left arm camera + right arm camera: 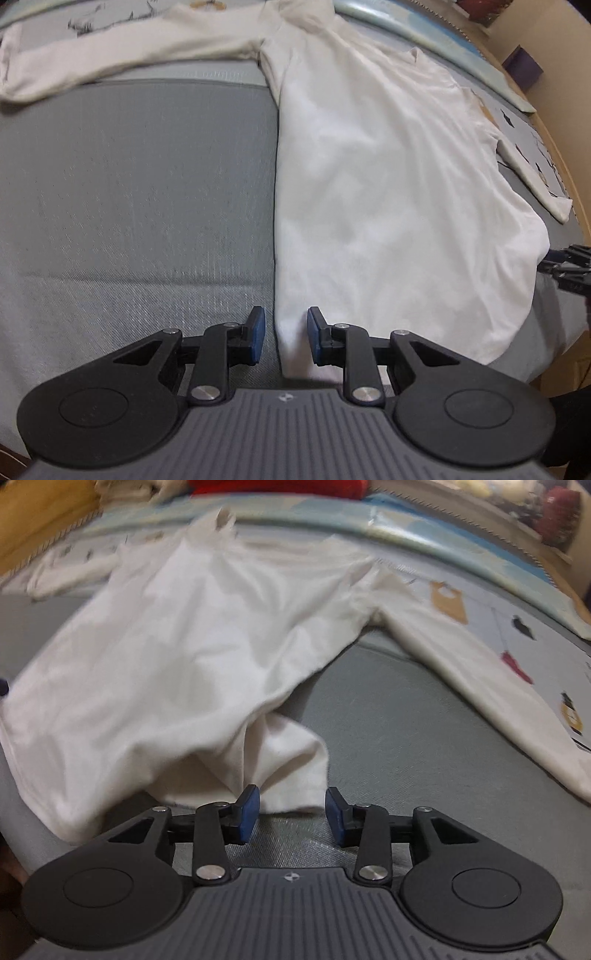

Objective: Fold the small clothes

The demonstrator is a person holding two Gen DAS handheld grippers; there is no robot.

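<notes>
A white long-sleeved shirt lies spread on a grey cover, one sleeve stretched out to the left at the far end. My left gripper points down at the shirt's near left corner. Its jaws stand apart with the hem edge between them, and the left pad is clear of the cloth. In the right wrist view the shirt is rumpled, with a folded-under corner lying just beyond my open right gripper. The other sleeve runs off to the right. The right gripper also shows at the shirt's right edge.
A printed sheet and a pale blue padded border lie behind the shirt. A wooden frame runs along the edge. A red item and a purple box sit beyond it.
</notes>
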